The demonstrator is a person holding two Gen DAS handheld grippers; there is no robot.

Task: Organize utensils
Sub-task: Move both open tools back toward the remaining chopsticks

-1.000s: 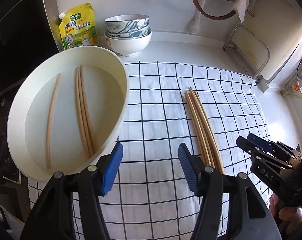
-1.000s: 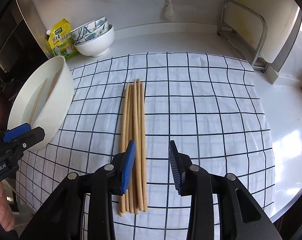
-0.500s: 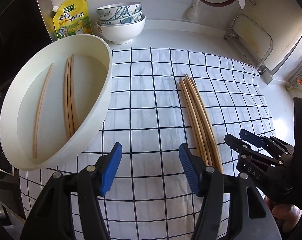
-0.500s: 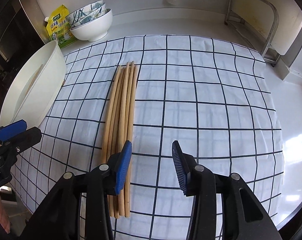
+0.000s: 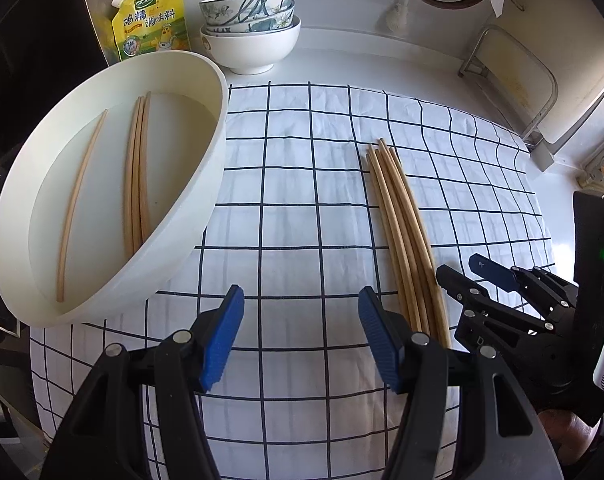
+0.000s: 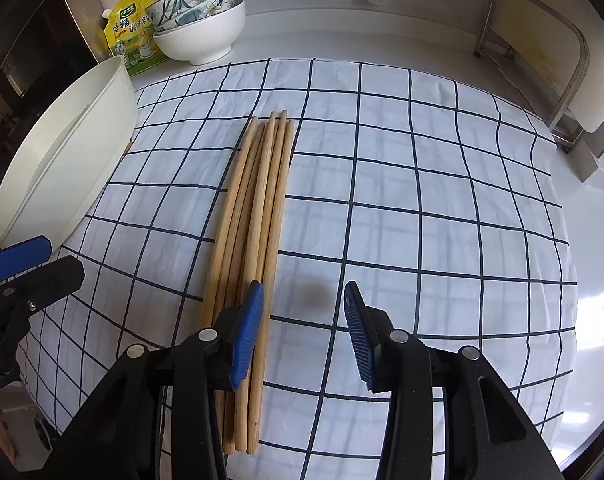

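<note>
Several wooden chopsticks [image 6: 258, 200] lie bundled lengthwise on the checked cloth [image 6: 421, 200]. My right gripper [image 6: 302, 328] hovers low over their near end, open; its left pad [image 6: 248, 332] sits above the bundle's right edge, and only cloth shows between the pads. In the left wrist view the same bundle [image 5: 405, 232] lies right of my left gripper [image 5: 302, 332], which is open over bare cloth. A large white basin [image 5: 206, 184] at the left holds several more chopsticks [image 5: 136, 184]. Each view catches the other gripper at its edge: right gripper [image 5: 473, 276], left gripper [image 6: 26, 264].
Stacked patterned bowls [image 5: 250, 32] and a yellow seasoning pouch [image 5: 150, 20] stand at the back left. A metal rack with a white board [image 5: 513, 80] is at the back right. A dark spot [image 6: 313, 292] marks the cloth. A person's hand shows at the lower right [image 5: 561, 432].
Both grippers have sunk closer to the cloth. The right gripper's jaws have widened, and the chopstick bundle now lies under its left finger rather than between the fingers.
</note>
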